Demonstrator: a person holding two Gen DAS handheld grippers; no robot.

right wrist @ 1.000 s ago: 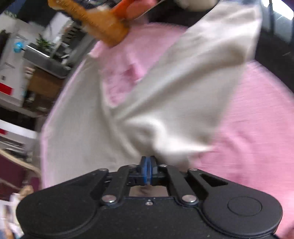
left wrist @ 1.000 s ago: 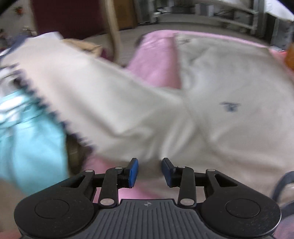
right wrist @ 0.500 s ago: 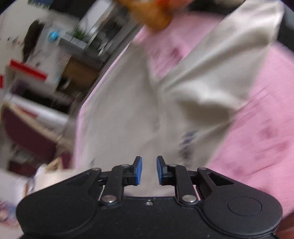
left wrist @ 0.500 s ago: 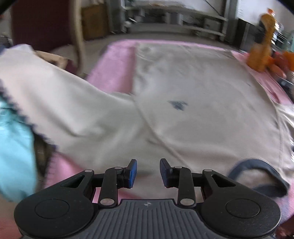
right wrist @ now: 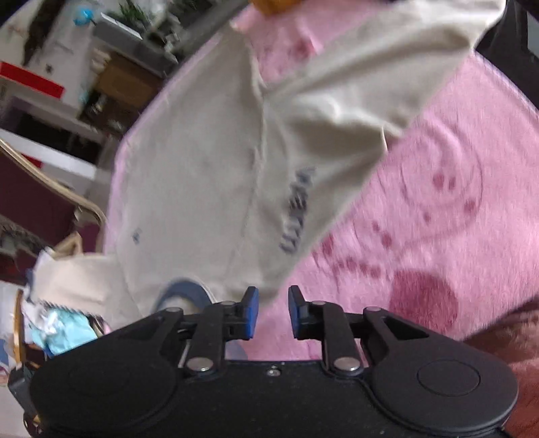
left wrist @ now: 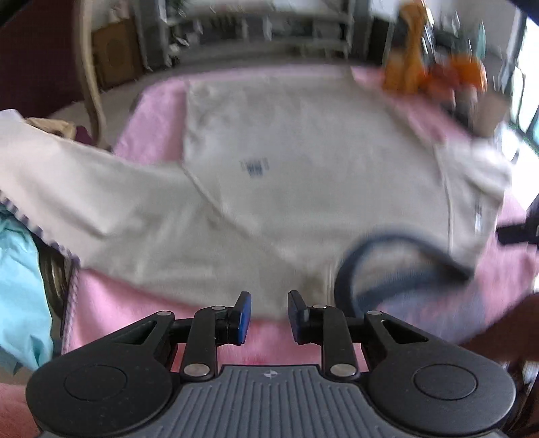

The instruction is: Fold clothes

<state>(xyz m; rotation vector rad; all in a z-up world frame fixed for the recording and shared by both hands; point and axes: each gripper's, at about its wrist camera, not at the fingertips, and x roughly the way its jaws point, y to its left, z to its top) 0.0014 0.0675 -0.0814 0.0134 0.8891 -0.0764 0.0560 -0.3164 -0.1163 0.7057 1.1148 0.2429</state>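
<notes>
Pink patterned cover (left wrist: 158, 114) spans the table. One cream sweatshirt (left wrist: 303, 161) lies flat on it, navy collar (left wrist: 397, 249) nearest, two sleeves spread outward. One light blue garment (left wrist: 20, 279) sits at the left edge. Left hand-held gripper (left wrist: 266, 315): jaws parted, just been closing, nothing between them. Right hand-held gripper (right wrist: 273, 311): jaws parted, empty, over the cover beside the sweatshirt's edge.

Domestic interior, a lived-in room: pink plush blanket (right wrist: 438, 202) printed with a smiley face covers the work surface; bentwood chair (left wrist: 88, 67) with maroon upholstery, grey shelving (left wrist: 269, 30), a potted plant (right wrist: 133, 13) and a heap of other laundry (left wrist: 20, 286) surround it
</notes>
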